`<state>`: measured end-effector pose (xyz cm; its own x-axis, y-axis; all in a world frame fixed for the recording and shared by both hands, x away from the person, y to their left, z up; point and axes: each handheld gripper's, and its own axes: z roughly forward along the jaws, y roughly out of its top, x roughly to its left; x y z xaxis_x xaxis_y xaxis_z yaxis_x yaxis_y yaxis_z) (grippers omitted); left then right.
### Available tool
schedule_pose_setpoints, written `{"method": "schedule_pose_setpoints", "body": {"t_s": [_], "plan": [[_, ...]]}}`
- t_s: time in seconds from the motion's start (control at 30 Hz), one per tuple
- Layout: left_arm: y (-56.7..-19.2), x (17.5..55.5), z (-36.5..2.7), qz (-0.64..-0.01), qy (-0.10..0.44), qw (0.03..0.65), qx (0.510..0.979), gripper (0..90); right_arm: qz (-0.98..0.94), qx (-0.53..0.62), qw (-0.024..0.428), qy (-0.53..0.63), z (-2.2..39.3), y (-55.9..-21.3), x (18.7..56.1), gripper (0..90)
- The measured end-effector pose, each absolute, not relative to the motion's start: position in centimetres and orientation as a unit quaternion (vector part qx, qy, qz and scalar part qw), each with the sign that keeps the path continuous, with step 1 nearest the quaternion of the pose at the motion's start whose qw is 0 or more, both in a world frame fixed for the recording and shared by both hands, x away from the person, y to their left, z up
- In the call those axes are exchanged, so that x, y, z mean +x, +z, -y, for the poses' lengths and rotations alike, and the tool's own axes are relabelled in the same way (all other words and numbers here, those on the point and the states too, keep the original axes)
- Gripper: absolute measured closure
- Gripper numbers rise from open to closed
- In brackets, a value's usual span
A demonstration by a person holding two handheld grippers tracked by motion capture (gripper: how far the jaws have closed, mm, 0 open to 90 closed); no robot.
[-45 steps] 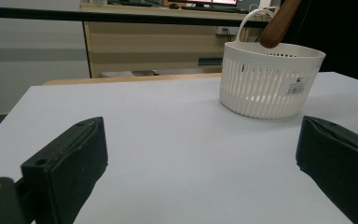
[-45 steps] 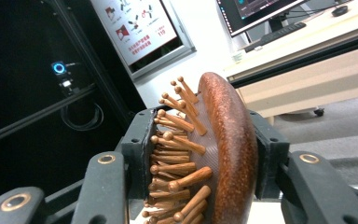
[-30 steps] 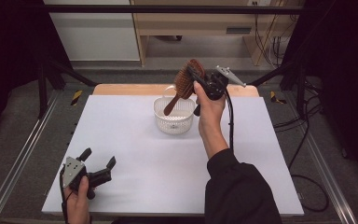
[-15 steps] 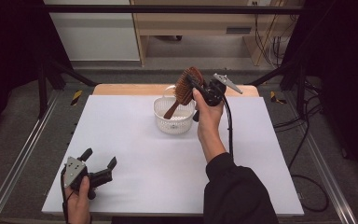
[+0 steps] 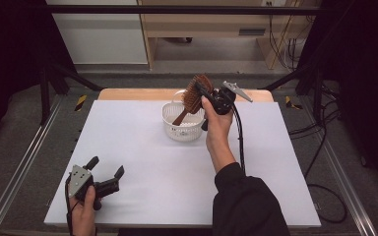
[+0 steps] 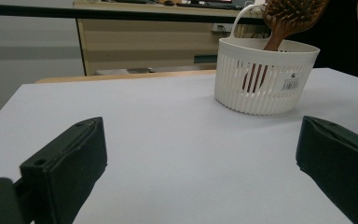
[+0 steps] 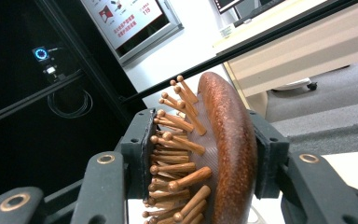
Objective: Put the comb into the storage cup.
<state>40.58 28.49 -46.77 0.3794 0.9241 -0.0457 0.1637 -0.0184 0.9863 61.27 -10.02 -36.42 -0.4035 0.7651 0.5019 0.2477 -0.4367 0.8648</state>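
In the high view, the right gripper (image 5: 203, 93) clamps the head of a wooden hairbrush (image 5: 194, 96), whose handle dips into the white basket (image 5: 183, 127) at the far middle of the white table (image 5: 142, 162). The left gripper (image 5: 109, 173) rests near the front left corner, jaws apart.

In the left gripper view, both jaws stand wide with nothing between them; the basket (image 6: 261, 79) sits well ahead, the brush handle inside it.

In the right gripper view, the pads press on the hairbrush (image 7: 214, 154), bristles on one side and back on the other.

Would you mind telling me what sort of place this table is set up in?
Probably a lab or office set up for recording: a white table ringed by a black frame, loose cables on the floor, and a wooden desk behind.
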Motion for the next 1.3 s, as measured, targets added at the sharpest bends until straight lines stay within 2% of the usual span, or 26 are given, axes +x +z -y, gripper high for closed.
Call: {"method": "schedule_pose_setpoints", "body": {"t_s": [1.3], "plan": [[-46.9,40.7,-28.1,-0.432,0.341,0.546,0.631,2.2,-0.5,0.516,0.186,0.671,8.8,-38.3,61.3,50.5]]}}
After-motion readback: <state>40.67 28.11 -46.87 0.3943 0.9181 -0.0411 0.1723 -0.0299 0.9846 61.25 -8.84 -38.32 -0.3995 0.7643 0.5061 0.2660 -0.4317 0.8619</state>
